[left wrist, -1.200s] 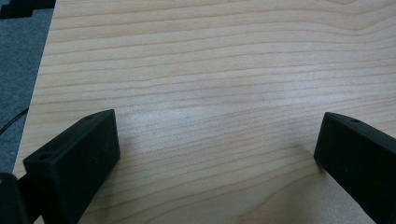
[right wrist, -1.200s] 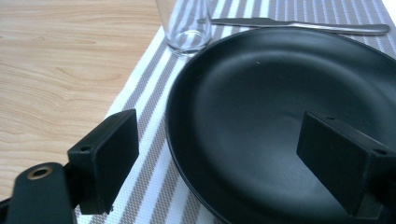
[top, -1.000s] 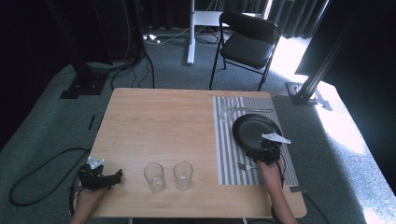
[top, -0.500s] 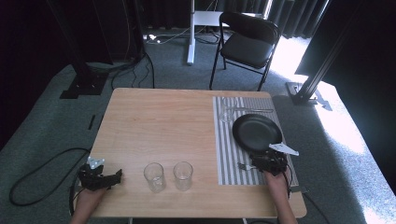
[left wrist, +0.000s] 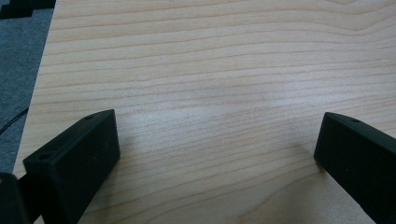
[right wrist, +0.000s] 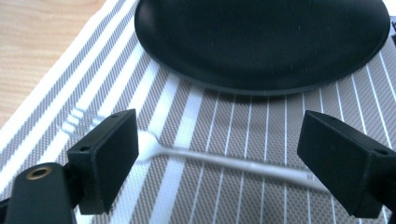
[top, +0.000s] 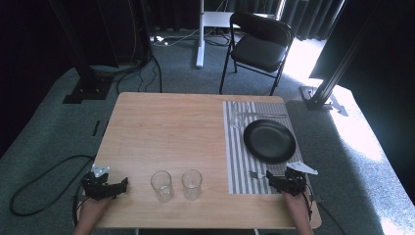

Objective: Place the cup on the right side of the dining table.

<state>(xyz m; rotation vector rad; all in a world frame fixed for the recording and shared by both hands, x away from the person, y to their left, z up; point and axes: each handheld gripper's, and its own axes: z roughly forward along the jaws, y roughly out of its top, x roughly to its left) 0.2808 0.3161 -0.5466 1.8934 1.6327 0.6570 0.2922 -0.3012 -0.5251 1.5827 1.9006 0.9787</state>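
A pale plastic fork [right wrist: 219,161] lies flat on the striped placemat [right wrist: 261,116], just in front of a black plate [right wrist: 261,42]. My right gripper [right wrist: 219,144] is open, one jaw on each side of the fork's handle, and grips nothing. In the high view the right gripper [top: 283,178] sits at the mat's near edge, below the black plate [top: 269,141], with the fork [top: 257,174] sticking out to its left. Over bare wood at the table's near left corner, my left gripper [top: 116,186] is open and empty, as the left gripper [left wrist: 215,144] shows in its own view.
Two clear glasses [top: 161,185] [top: 192,183] stand side by side near the front edge, between the grippers. Another clear glass [top: 238,120] and a piece of cutlery [top: 266,116] lie at the placemat's far end. A black chair [top: 259,46] stands beyond the table.
My right gripper has drawn back from the plate's near rim toward the table's front edge. The left gripper has stayed where it was.
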